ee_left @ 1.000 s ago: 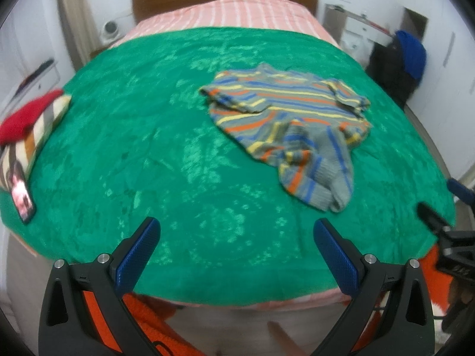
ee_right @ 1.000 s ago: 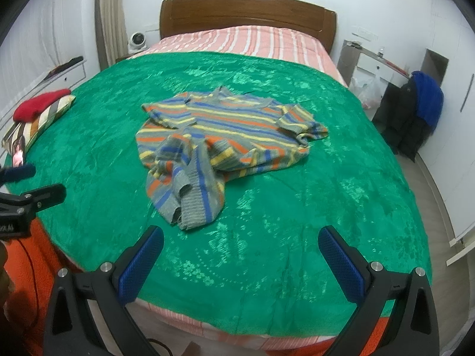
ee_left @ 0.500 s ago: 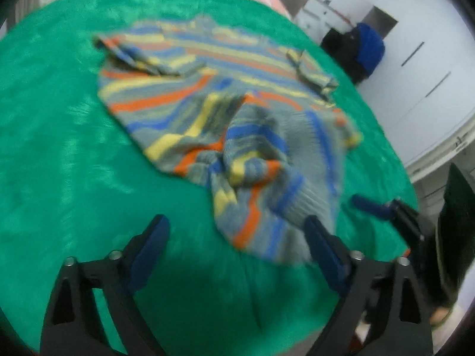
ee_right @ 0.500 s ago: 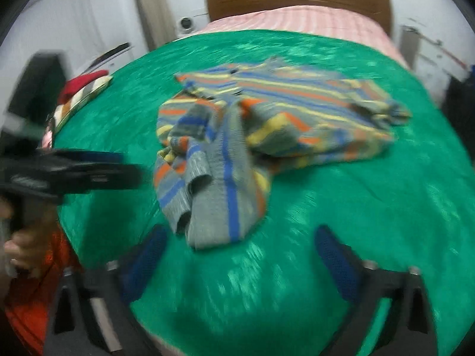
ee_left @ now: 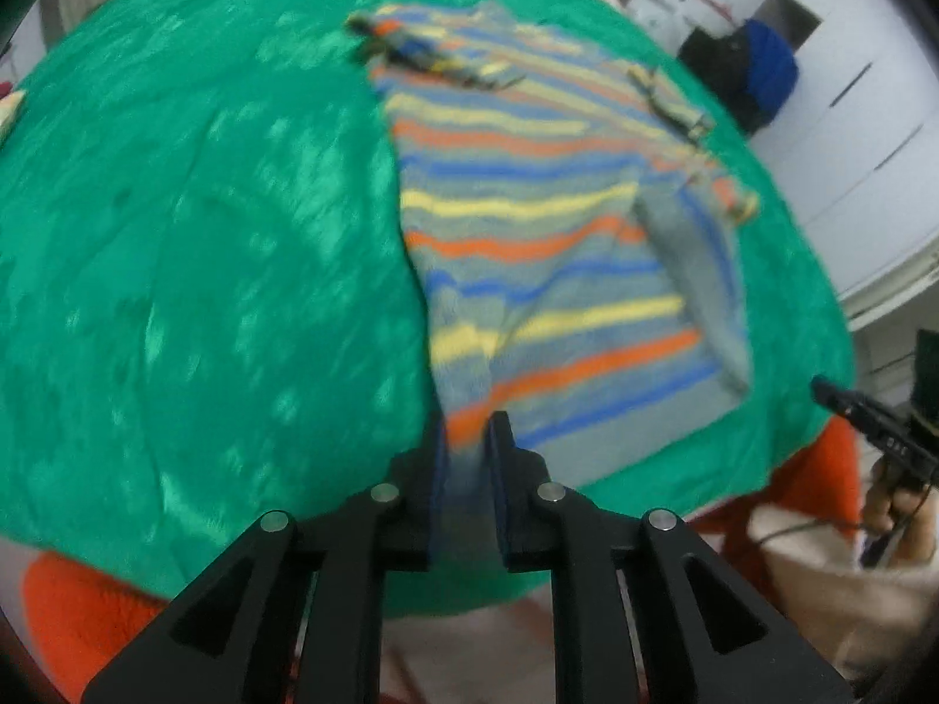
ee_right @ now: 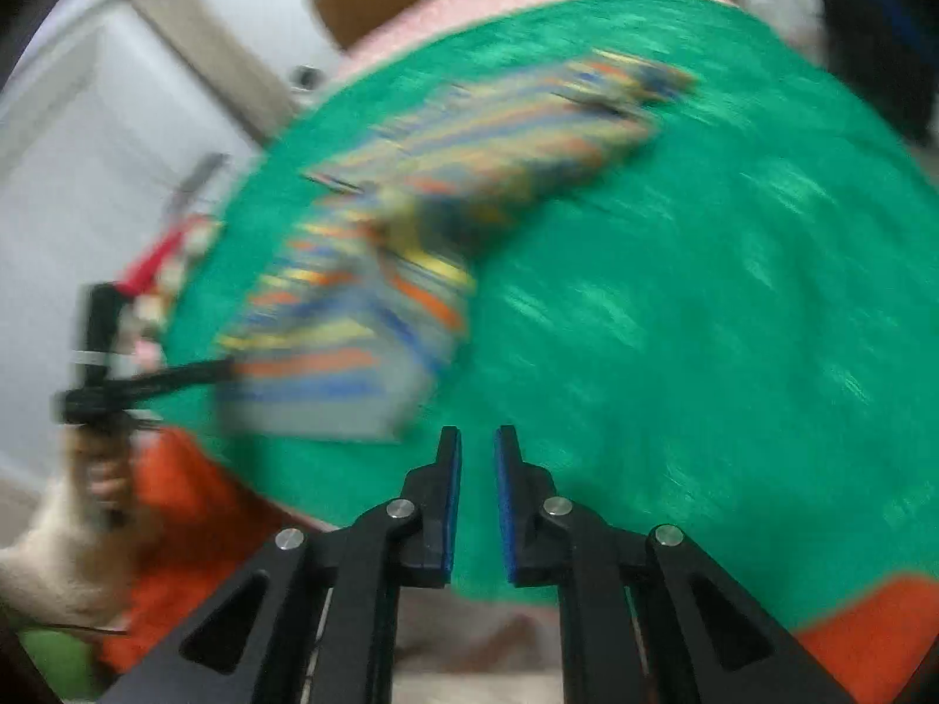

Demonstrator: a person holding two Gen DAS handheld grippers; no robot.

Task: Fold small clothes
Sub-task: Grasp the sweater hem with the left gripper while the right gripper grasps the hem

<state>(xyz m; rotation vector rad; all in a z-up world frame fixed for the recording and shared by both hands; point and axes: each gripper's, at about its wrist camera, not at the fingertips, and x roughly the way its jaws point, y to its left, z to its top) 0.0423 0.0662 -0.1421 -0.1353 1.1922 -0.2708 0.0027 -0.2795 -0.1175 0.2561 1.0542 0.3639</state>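
The left claw (ee_left: 466,440) is closing on the near hem corner of the striped sweater (ee_left: 551,246), cloth pinched between its pads. The right claw (ee_right: 476,457) is closing too, nearly shut, with only green bedspread (ee_right: 704,322) between its jaws. The sweater lies across the frame's centre, right of the bedspread's middle.

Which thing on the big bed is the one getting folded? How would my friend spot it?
Find the big bed under the green blanket. On the blanket lies a little striped sweater; its near corner sits between the closing pads of the left gripper. It is the only thing there with yellow, orange and blue stripes on grey.
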